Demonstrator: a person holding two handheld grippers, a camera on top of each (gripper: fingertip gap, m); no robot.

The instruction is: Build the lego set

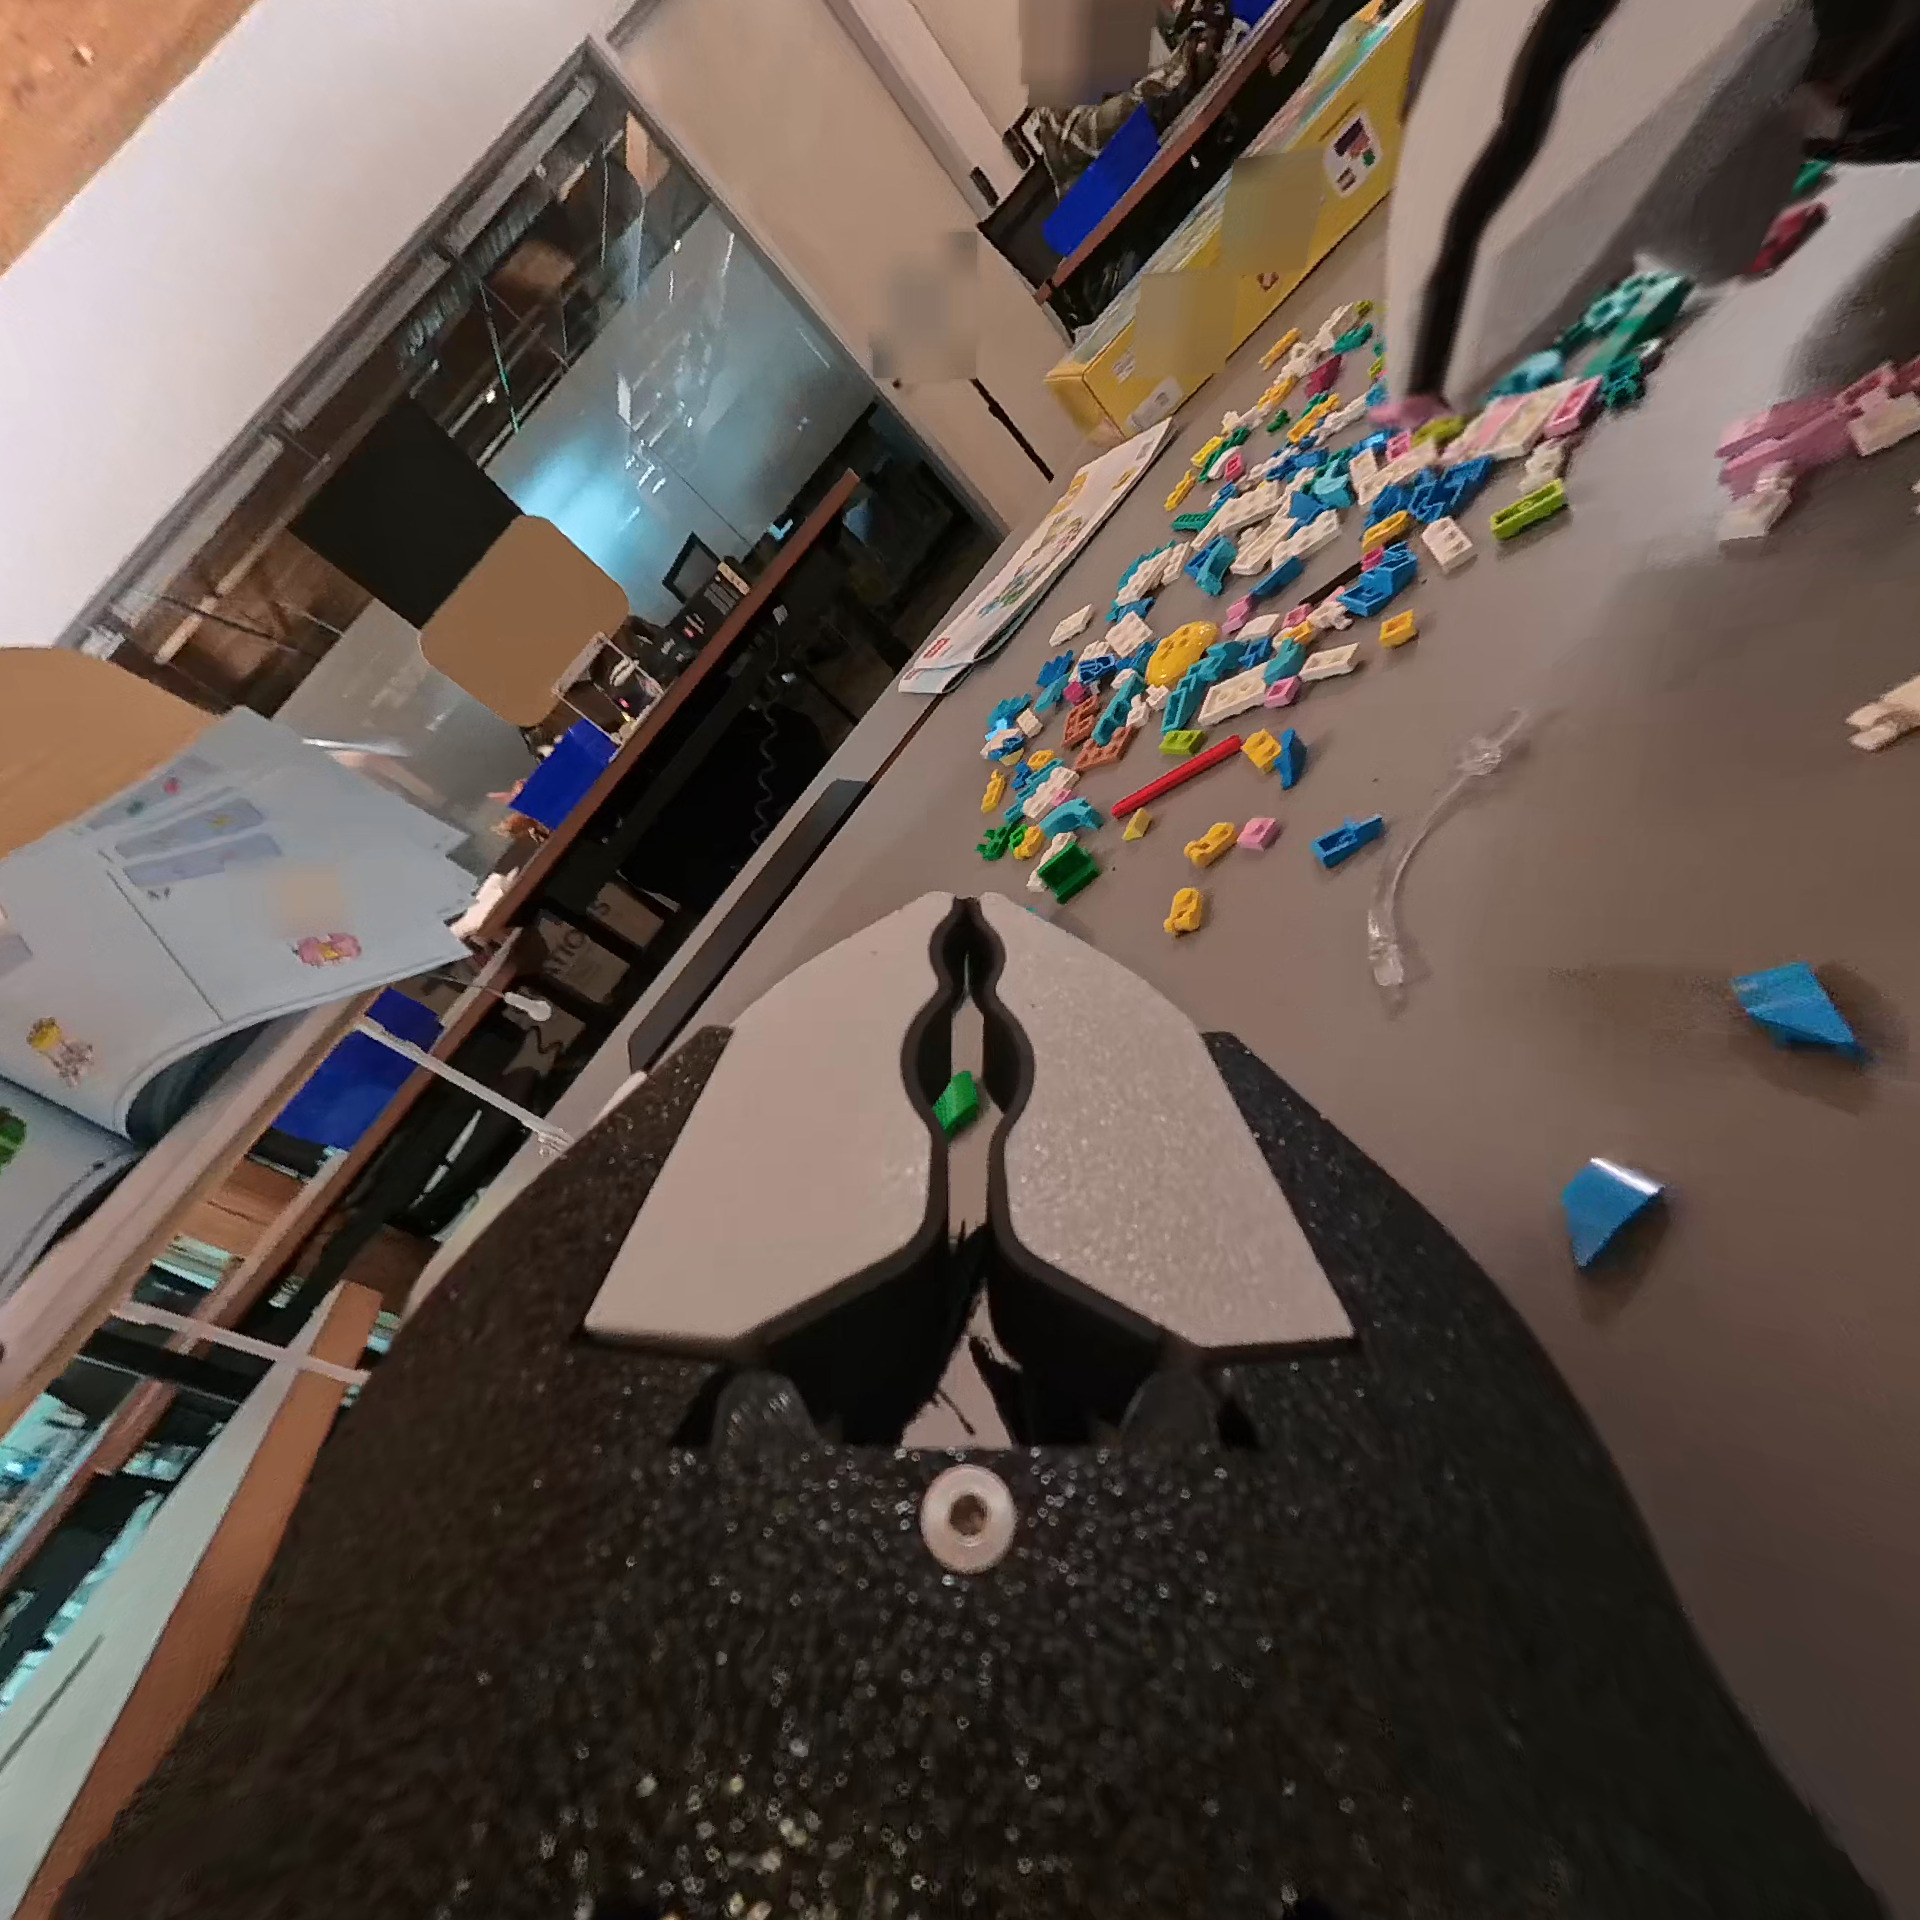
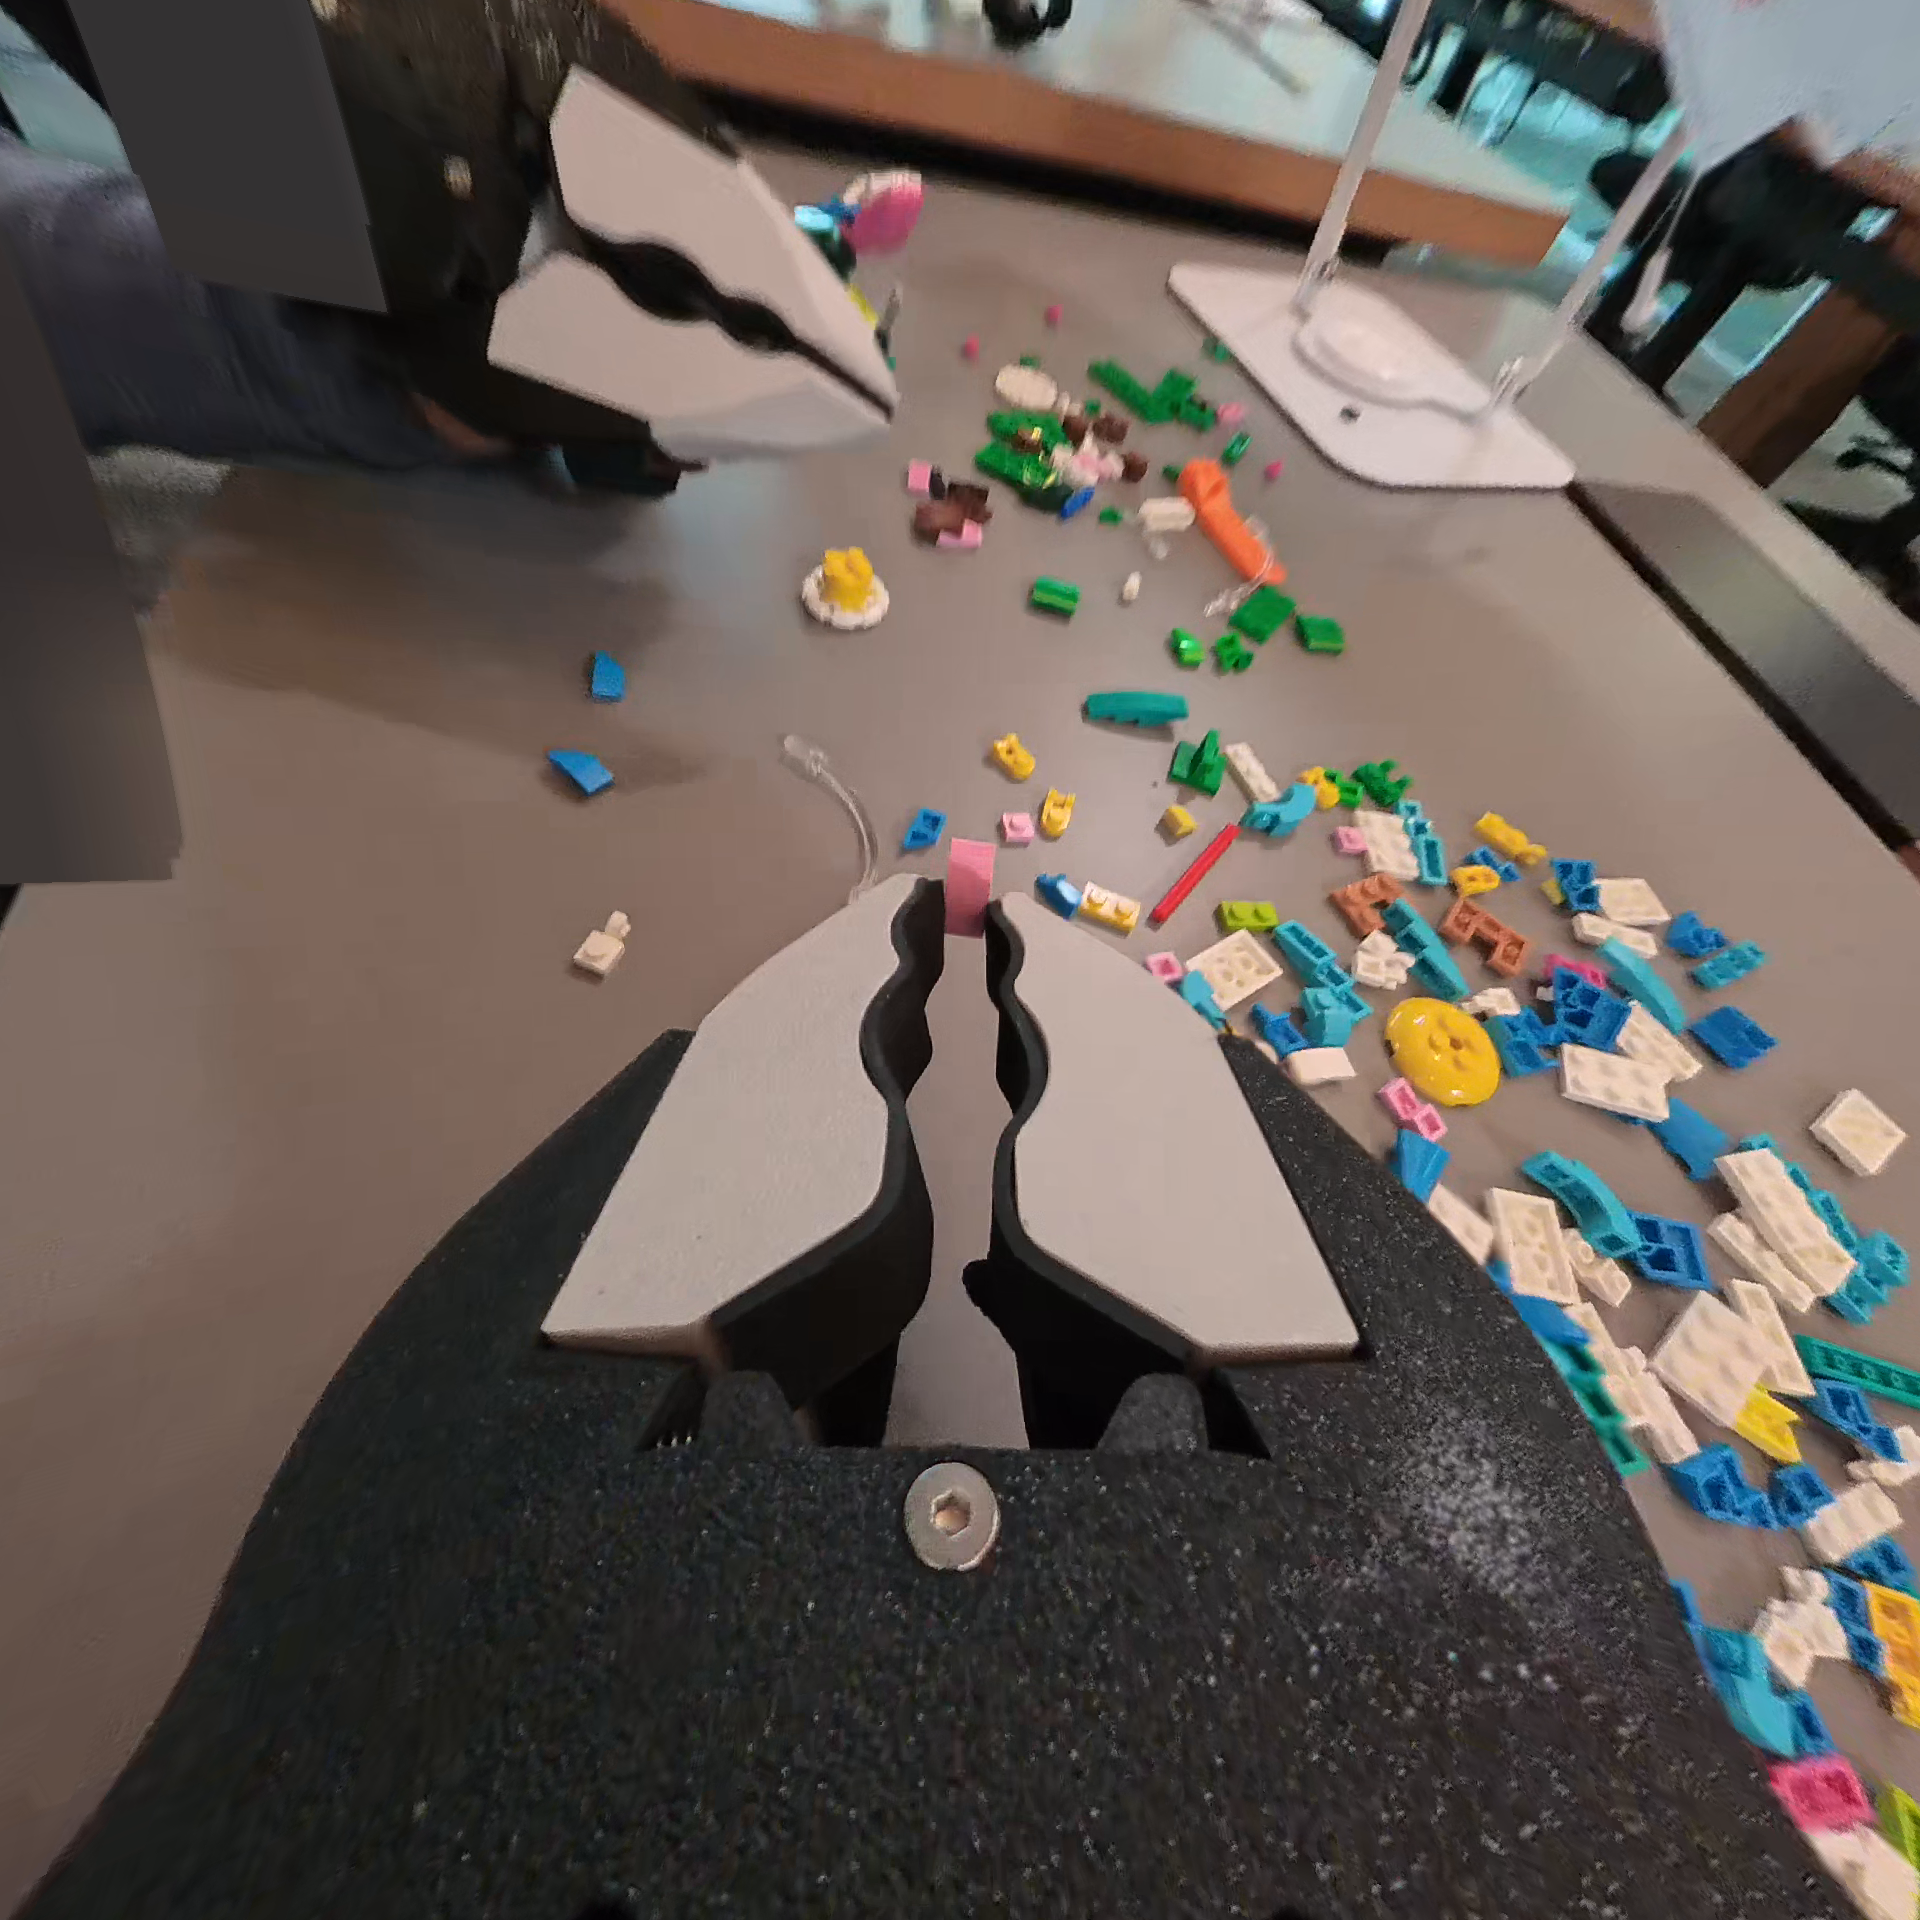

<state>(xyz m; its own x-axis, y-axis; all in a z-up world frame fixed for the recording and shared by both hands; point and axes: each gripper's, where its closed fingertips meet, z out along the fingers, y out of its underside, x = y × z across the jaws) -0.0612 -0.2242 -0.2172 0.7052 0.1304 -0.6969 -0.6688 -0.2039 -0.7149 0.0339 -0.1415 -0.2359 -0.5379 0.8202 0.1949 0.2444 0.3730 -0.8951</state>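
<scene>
Right wrist view shows my right gripper (image 2: 966, 914) pinching a small pink plastic brick (image 2: 970, 883) at the fingertips above the grey table (image 2: 416, 935), light, stiff, slippery, best gripped by its flat sides, while my left gripper (image 1: 966, 914) is clenched, apparently empty.

Loose bricks (image 2: 1621, 1049) spread along the table's (image 2: 416, 1039) right side; the stand (image 2: 1382, 384) sits at its far-right corner.

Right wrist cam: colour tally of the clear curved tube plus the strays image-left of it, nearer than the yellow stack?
Blue slopes: 2
Clear tube: 1
Cream piece: 1
Total: 4
</scene>
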